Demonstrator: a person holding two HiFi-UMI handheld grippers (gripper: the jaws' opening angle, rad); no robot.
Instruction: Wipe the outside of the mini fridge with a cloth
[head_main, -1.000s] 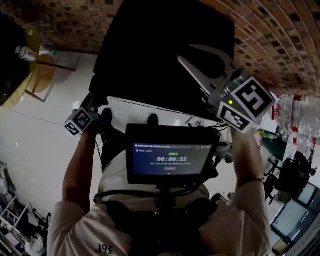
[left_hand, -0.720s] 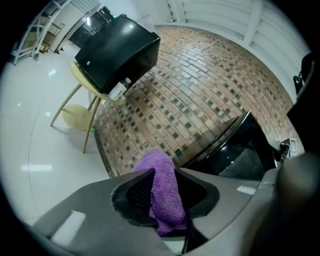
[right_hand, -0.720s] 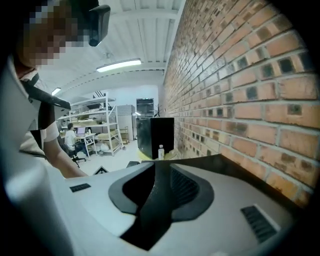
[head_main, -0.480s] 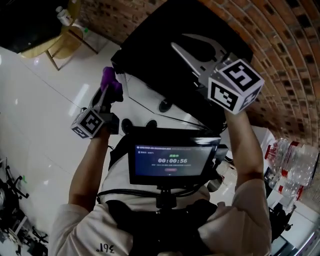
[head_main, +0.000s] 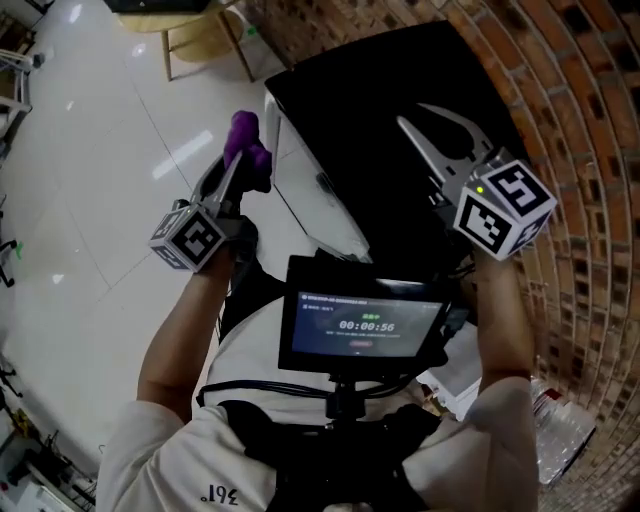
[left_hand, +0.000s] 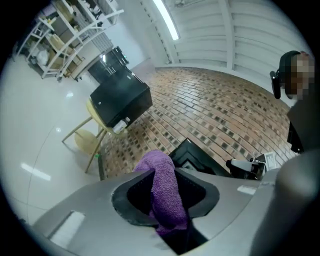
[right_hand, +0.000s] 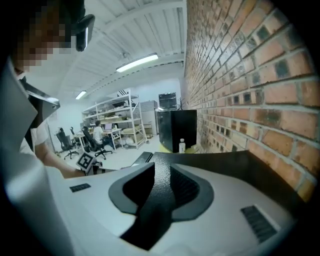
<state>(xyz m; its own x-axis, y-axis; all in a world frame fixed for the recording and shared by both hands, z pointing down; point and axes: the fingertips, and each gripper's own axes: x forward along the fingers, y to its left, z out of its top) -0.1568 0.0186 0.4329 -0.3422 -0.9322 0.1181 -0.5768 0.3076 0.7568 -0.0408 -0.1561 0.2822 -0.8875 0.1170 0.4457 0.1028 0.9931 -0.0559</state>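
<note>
Black mini fridge (head_main: 380, 90) standing against a red brick wall (head_main: 570, 120). Left gripper (head_main: 240, 160): jaws clamped on a purple terry cloth (head_main: 247, 133), held just beside the fridge's near upper corner. Right gripper (head_main: 409, 114): jaws slightly apart with nothing between them, above the fridge top. Chest-mounted screen (head_main: 365, 325): timer reads 00:00:56; its smaller lines are illegible.
</note>
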